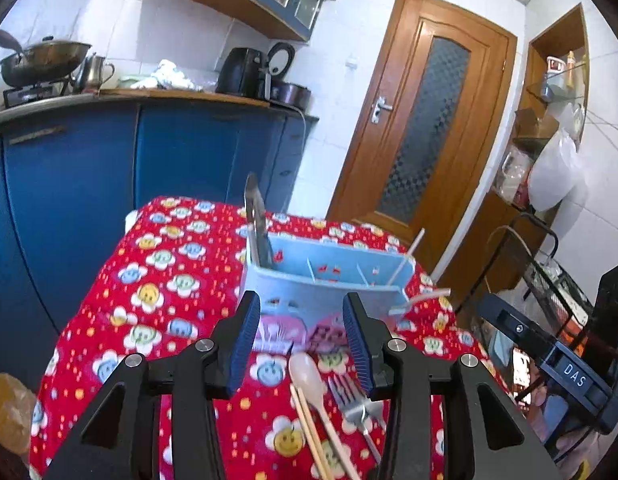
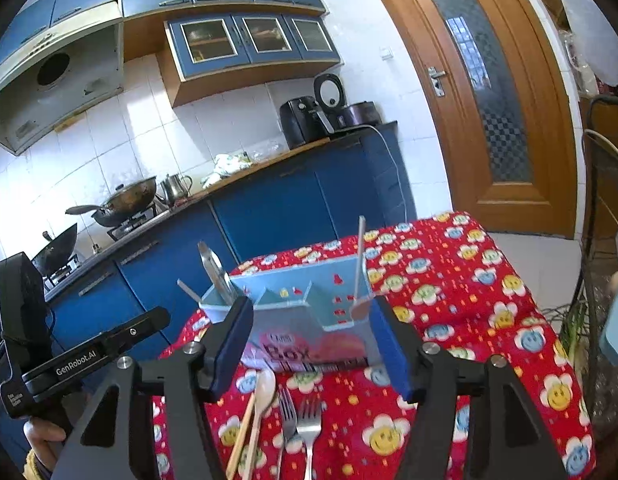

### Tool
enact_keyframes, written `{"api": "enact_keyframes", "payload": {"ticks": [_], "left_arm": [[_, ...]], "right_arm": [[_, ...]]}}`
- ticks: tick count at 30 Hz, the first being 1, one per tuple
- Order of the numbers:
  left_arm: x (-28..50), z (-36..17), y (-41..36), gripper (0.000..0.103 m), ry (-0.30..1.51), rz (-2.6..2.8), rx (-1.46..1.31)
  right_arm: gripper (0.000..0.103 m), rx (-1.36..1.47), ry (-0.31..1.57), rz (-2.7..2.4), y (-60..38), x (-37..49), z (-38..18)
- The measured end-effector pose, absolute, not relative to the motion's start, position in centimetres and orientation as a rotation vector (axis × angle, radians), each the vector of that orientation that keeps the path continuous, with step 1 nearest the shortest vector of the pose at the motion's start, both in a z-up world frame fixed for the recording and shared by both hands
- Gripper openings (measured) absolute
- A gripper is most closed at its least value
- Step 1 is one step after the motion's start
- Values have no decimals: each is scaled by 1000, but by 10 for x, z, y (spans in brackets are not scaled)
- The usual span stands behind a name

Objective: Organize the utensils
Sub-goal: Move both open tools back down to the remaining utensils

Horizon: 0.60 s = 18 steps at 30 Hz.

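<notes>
A light blue divided utensil box [image 1: 329, 280] [image 2: 301, 312] stands on a table with a red flowered cloth [image 1: 157, 280] [image 2: 469, 300]. A metal utensil [image 1: 257, 220] [image 2: 217, 272] stands upright in its left compartment; thin sticks [image 1: 409, 256] [image 2: 360, 260] lean in the right one. In front of the box lie a wooden spoon [image 1: 309, 376] [image 2: 265, 392], chopsticks [image 1: 309, 432] [image 2: 241, 436] and forks [image 1: 349, 396] [image 2: 305, 416]. My left gripper [image 1: 301, 340] is open and empty above them. My right gripper [image 2: 313, 344] is open and empty, just before the box.
Blue kitchen cabinets [image 1: 109, 168] [image 2: 269, 216] with woks and appliances stand behind the table. A wooden door [image 1: 421, 120] [image 2: 489, 92] is at the right. The left gripper's body [image 2: 69, 352] shows at the left in the right wrist view; the right one [image 1: 557, 360] in the left.
</notes>
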State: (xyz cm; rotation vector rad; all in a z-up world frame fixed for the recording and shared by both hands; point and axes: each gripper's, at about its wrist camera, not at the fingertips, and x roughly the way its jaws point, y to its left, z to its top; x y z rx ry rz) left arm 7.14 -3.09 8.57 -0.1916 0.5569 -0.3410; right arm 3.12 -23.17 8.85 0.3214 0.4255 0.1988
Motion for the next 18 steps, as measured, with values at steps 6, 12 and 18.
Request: {"api": "enact_keyframes", "payload": {"ticks": [6,12,18], "left_arm": [[62,70,-32,44,646,-337,-180],[57,56,-33,44,712,-320,-156],[57,37,-43,44,816,-332,-114]], "right_arm": [[68,320,471,180,-237,15,76],[71,321,515,159,-240,5,65],[72,346,552,150,-246,-3,52]]}}
